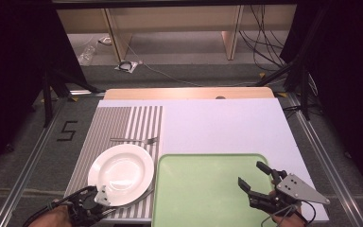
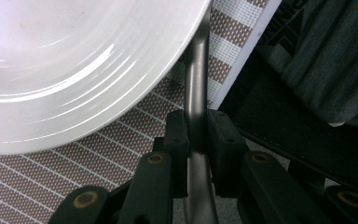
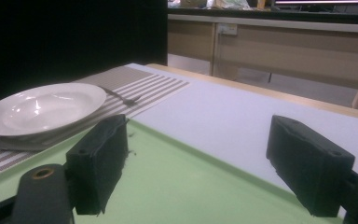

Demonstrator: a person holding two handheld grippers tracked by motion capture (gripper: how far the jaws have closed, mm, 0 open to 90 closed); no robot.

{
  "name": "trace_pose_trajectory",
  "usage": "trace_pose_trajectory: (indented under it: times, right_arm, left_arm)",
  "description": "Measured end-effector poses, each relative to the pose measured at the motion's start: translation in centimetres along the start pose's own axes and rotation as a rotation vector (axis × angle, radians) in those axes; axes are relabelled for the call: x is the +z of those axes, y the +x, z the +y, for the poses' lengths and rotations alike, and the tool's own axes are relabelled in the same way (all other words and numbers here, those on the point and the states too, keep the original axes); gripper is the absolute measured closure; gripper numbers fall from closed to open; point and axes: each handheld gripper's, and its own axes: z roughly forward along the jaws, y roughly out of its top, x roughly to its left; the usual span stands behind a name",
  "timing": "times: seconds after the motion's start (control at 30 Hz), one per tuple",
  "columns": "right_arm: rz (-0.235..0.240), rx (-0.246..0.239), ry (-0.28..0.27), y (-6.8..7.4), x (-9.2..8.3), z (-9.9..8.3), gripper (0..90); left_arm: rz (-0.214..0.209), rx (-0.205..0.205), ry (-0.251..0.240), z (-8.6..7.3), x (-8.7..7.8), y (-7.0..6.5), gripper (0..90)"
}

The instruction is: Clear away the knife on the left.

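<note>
A white plate (image 1: 121,174) (image 2: 74,60) (image 3: 42,109) sits on a striped placemat (image 1: 118,123) (image 2: 51,177) at the table's left. My left gripper (image 1: 98,199) (image 2: 198,126) is at the plate's near rim, shut on the handle of a metal utensil (image 2: 196,84) (image 1: 134,199). The utensil's far end runs under the plate's rim and is hidden, so I cannot tell its kind. A fork (image 1: 134,140) (image 3: 121,98) lies on the mat just beyond the plate. My right gripper (image 1: 250,174) (image 3: 196,158) hovers open over the green tray (image 1: 203,189) (image 3: 168,186), with nothing between its jaws.
The tray lies right of the placemat on a white board (image 1: 227,123) that covers the table. The table's near edge (image 2: 242,79) runs close beside the left gripper. A wooden strip (image 1: 189,92) borders the far side.
</note>
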Motion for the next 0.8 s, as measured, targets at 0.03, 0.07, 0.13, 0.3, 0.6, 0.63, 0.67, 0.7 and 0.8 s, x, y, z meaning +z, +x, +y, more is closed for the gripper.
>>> trace_pose_trajectory:
  times: [0.03, 0.07, 0.13, 0.3, 0.6, 0.63, 0.67, 0.7, 0.8]
  right_arm:
    - [0.000, 0.001, 0.000, 0.0, 0.0, 0.0, 21.3]
    - [0.000, 0.001, 0.000, 0.0, 0.0, 0.0, 21.3]
    - [0.000, 0.000, 0.001, 0.0, 0.0, 0.0, 21.3]
    - [0.000, -0.001, 0.001, 0.0, 0.0, 0.0, 21.3]
    - [0.001, 0.000, 0.001, 0.0, 0.0, 0.0, 21.3]
    - [0.001, 0.000, 0.001, 0.0, 0.0, 0.0, 21.3]
    - [0.001, -0.001, 0.001, 0.0, 0.0, 0.0, 21.3]
    - [0.002, -0.001, 0.000, 0.0, 0.1, 0.0, 21.3]
    - [0.001, 0.001, 0.003, 0.0, 0.1, -0.1, 21.3]
  left_arm:
    - [0.002, 0.006, -0.001, 0.0, 0.0, 0.0, 78.5]
    - [-0.004, -0.001, 0.000, 0.0, 0.0, -0.1, 78.5]
    - [-0.009, -0.001, -0.002, -0.1, -0.2, -0.1, 78.5]
    - [-0.025, -0.006, -0.009, -0.4, -0.6, -0.1, 78.5]
    - [-0.067, 0.009, -0.050, -0.1, -0.8, -0.7, 78.5]
    - [-0.071, 0.013, -0.062, 0.1, -0.9, -0.8, 78.5]
    - [-0.074, 0.015, -0.077, 0.2, -1.0, -0.9, 78.5]
    - [-0.077, 0.024, -0.094, 0.5, -1.1, -1.0, 78.5]
    - [-0.063, 0.023, -0.139, 1.3, -1.4, -1.4, 78.5]
